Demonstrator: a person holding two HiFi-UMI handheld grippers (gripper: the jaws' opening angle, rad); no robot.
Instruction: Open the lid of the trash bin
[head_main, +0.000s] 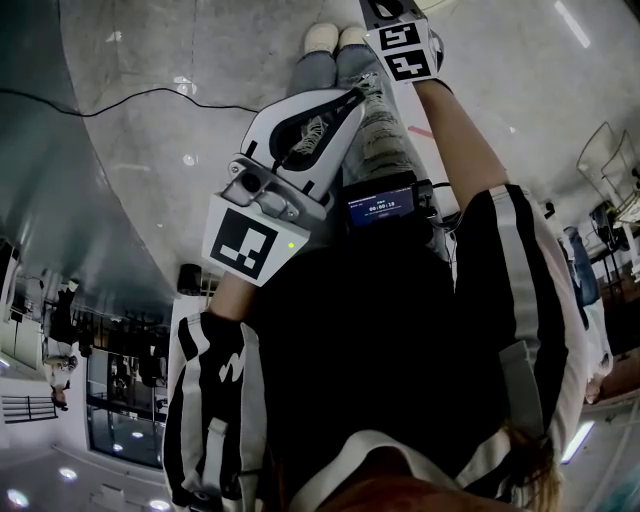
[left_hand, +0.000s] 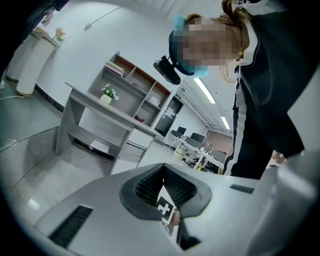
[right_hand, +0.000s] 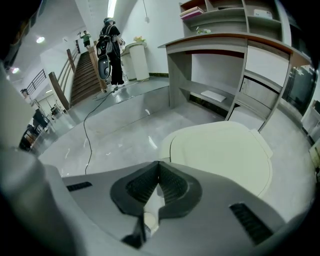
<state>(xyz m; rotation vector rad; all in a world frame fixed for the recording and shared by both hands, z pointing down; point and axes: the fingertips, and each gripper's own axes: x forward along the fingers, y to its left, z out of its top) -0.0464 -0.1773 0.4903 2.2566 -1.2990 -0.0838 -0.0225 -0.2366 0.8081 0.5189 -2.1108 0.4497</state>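
Note:
The trash bin shows only in the right gripper view, as a cream bin with its rounded lid (right_hand: 225, 155) lying flat and closed. My right gripper (right_hand: 159, 165) hangs above and short of the lid, jaws shut with nothing between them, not touching it. In the head view only its marker cube (head_main: 400, 45) shows, near my shoes. My left gripper (head_main: 352, 97) is held across my lap, jaws shut and empty. The left gripper (left_hand: 162, 167) points up at my torso and the room, away from the bin.
A grey desk (right_hand: 225, 50) with shelves stands behind the bin, close to its far side. A black cable (right_hand: 90, 130) runs across the shiny grey floor to the left. A person (right_hand: 110, 45) stands by the stairs far back. A small screen (head_main: 380, 207) is strapped at my waist.

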